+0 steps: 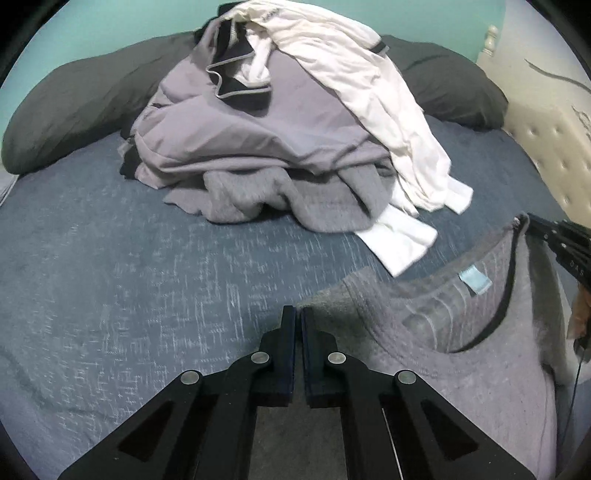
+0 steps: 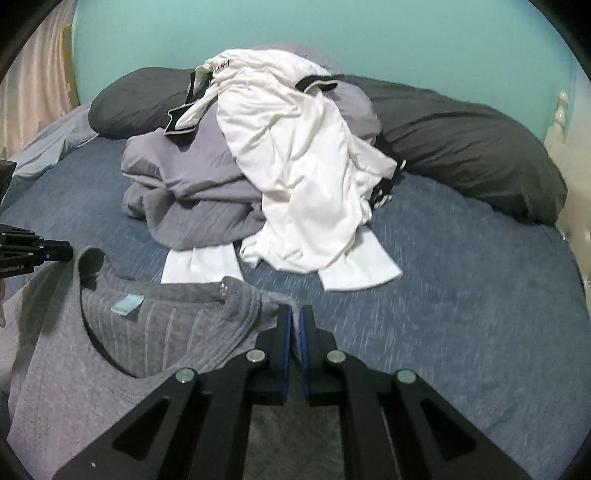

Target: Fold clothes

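Grey marl top: a heathered grey knit top [image 1: 461, 369] with a ribbed inner neckband, a dark-edged neckline and a pale blue label [image 1: 475, 280] sewn inside the collar.
Shape of top: held up by its two shoulder corners, the neck opening gaping between them, the body hanging down toward the cameras; its lower part is out of view.
Place of top: at the near edge of the bed, in front of the clothes pile and apart from it.
Left tool [image 1: 298, 317]: jaws pressed together on one shoulder corner of the top, grey fabric pinched between the pads; in the right wrist view it [image 2: 68, 253] shows at the far left holding the same corner.
Right tool [image 2: 295, 317]: jaws clamped on the other shoulder corner, a sliver of cloth visible between the blue pads; in the left wrist view its tip [image 1: 526, 221] grips the raised corner at the right.
Clothes pile [image 1: 280, 125]: lilac-grey, dark grey and black-trimmed pieces heaped mid-bed, a white garment [image 2: 295, 162] draped over the top and down the front.
Bed [image 1: 129, 277]: blue flecked cover.
Pillows [image 2: 461, 147]: dark grey, behind the pile.
Wall [image 2: 332, 33]: turquoise.
Headboard [image 1: 554, 147]: cream, tufted, at the right.
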`<state>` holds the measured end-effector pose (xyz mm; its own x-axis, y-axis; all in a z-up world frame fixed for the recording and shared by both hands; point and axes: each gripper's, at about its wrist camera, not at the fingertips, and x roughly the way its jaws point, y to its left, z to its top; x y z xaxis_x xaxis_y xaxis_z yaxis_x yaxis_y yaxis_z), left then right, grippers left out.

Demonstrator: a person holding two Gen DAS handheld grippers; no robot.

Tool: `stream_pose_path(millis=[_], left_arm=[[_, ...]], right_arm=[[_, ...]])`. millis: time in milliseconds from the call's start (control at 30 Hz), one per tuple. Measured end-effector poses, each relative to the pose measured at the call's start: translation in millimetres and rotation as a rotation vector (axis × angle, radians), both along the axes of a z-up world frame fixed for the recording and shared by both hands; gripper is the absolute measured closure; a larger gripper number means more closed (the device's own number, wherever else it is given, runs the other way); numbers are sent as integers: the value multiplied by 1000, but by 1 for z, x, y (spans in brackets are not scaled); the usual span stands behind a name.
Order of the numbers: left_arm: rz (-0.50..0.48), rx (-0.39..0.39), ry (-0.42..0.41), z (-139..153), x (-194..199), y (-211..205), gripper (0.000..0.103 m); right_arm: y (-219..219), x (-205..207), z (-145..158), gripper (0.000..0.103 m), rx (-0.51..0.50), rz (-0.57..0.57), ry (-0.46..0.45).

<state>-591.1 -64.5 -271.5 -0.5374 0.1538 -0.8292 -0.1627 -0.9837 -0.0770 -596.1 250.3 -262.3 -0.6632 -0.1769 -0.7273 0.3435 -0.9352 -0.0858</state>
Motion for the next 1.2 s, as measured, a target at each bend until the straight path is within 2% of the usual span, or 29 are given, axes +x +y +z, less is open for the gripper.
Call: stream_pose_path(millis=[100,333,500,533,600,667,867,933,967,1200], left_arm=[[10,-13,-14,-10,-4,-1,100],[9,10,-85,-41,-10,-4,100],[33,45,-61,-33,-12,-6,95],[41,55,-48,-29,-13,-5,93],[29,51,-48,-26,-17,3,72],[9,42,-61,-27,-22,15,63],[-20,-40,-129,-48,-31,41,64],[-25,-57,-138,-54,-30,43,78],[-29,-67,-138,-55,-30,43,92],[-12,-106,-74,-44,-32,42,96]], right_arm=[[-5,-7,-3,99,17,-2,2],[-9,-21,-48,99,60,-13,-96],[-12,-23,-69,99,57,-6,-136],[-11,-23,-71,99,53,-6,-141],[-10,-23,-71,99,49,-6,-145],[-9,-22,-70,99,44,-6,-145],[-6,-20,-65,99,36,4,-149],[-3,-19,-65,99,26,5,-151],[-2,-20,-66,99,20,6,-152],[0,-19,-61,99,-3,1,-109]])
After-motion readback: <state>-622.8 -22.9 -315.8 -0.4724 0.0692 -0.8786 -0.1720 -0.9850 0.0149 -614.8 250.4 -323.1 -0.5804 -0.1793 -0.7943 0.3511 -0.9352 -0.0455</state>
